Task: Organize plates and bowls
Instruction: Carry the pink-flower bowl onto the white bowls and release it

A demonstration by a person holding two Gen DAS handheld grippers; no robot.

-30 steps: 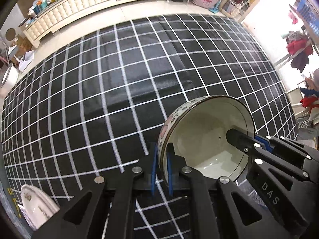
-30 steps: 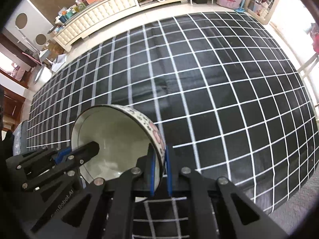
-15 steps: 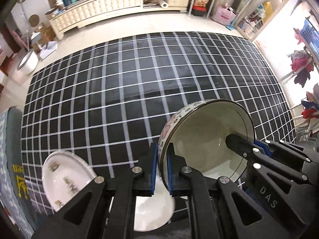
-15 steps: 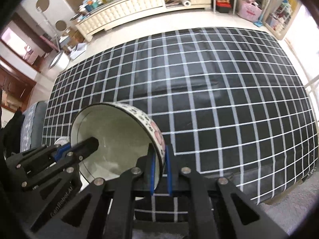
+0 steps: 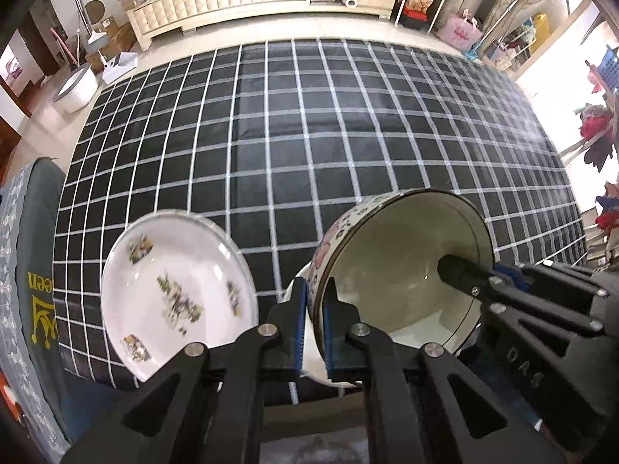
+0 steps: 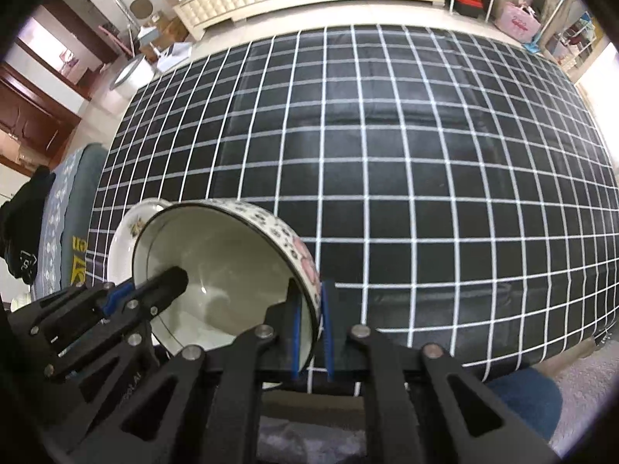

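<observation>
Both hand-held grippers clamp opposite rims of one bowl (image 5: 398,270): left hand-held gripper (image 5: 317,324), right hand-held gripper (image 6: 311,332). Bowl held tilted above counter (image 5: 309,135) near edge, beside plate (image 5: 174,294). Step: carrying. Next, probably: level bowl, lower, release.

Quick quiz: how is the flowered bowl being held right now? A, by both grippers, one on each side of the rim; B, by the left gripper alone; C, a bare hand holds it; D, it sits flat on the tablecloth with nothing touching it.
A: the left gripper and the right gripper each clamp the bowl wall on opposite sides, holding it tilted.
</observation>
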